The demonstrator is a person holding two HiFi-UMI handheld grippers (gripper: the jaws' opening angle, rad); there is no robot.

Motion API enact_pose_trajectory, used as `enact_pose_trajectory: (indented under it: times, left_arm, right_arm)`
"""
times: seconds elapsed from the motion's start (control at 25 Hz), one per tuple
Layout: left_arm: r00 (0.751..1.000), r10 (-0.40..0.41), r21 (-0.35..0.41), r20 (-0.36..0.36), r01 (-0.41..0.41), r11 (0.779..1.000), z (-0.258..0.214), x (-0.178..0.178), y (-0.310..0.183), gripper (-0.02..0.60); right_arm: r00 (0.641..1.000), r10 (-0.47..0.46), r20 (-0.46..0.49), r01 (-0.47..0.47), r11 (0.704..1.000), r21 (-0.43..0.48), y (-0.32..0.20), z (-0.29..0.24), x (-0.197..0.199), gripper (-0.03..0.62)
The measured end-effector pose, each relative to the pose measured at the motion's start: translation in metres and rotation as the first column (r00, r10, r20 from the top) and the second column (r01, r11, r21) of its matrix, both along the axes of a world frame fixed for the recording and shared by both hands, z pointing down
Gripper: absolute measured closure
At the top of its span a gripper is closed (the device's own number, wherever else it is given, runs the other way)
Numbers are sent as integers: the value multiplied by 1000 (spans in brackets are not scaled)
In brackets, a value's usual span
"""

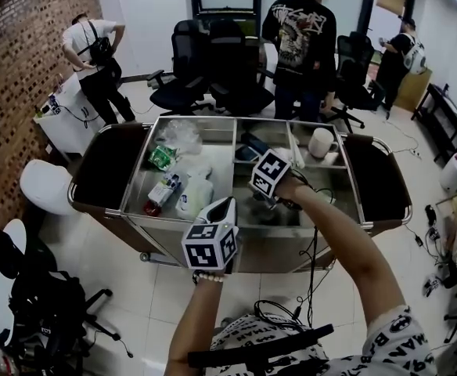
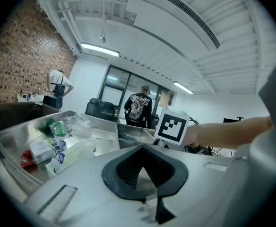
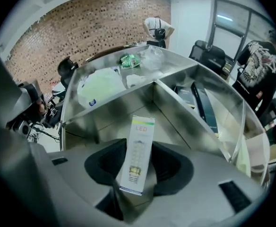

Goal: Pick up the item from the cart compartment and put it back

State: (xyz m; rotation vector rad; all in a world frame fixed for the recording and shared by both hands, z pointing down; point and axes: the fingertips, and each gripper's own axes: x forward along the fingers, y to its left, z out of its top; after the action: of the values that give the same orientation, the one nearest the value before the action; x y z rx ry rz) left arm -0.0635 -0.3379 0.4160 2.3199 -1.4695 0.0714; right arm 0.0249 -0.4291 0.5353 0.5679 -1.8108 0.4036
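A slim white LED bulb box (image 3: 138, 155) stands upright between the black pads of my right gripper (image 3: 139, 148), which is shut on it. That gripper (image 1: 264, 198) points steeply down into the middle compartment of the steel cart (image 1: 236, 119), the box's far end just above the compartment floor (image 3: 128, 122). Over the cart's front edge, my left gripper (image 1: 225, 204) points across the cart. In its own view the left gripper (image 2: 142, 148) has its pads together with nothing between them.
The left compartment holds a green packet (image 1: 162, 157), a small carton (image 1: 164, 188) and white bags (image 1: 195, 198). Dark flat packs (image 3: 202, 100) lie at the back of the middle section and a white cup (image 1: 321, 142) on the right. A person in black (image 1: 300, 37) and office chairs (image 1: 213, 69) stand behind the cart.
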Motion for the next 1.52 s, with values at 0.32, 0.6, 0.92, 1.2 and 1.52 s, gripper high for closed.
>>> enact_pose_trajectory:
  times: [0.32, 0.6, 0.92, 1.2, 1.52]
  left_arm:
    - [1000, -7, -11, -17, 7, 1000, 7, -2, 4, 581]
    - [1000, -16, -16, -26, 15, 1000, 13, -6, 5, 581]
    - [1000, -12, -1, -29, 12, 1000, 8, -4, 2, 581]
    - [1000, -4, 17, -22, 4, 1000, 4, -2, 3, 581]
    - [1000, -24, 55, -13, 24, 998, -4, -7, 6, 581]
  right_arm:
    - [994, -51, -99, 41, 995, -95, 8, 29, 4, 413]
    - [981, -114, -156, 94, 987, -132, 15, 42, 8, 344]
    - [993, -113, 37, 112, 993, 32, 5, -27, -10, 345]
    - [902, -59, 427, -71, 957, 282, 15, -116, -19, 591]
    - [666, -72, 743, -340, 857, 387, 53, -191, 2, 591]
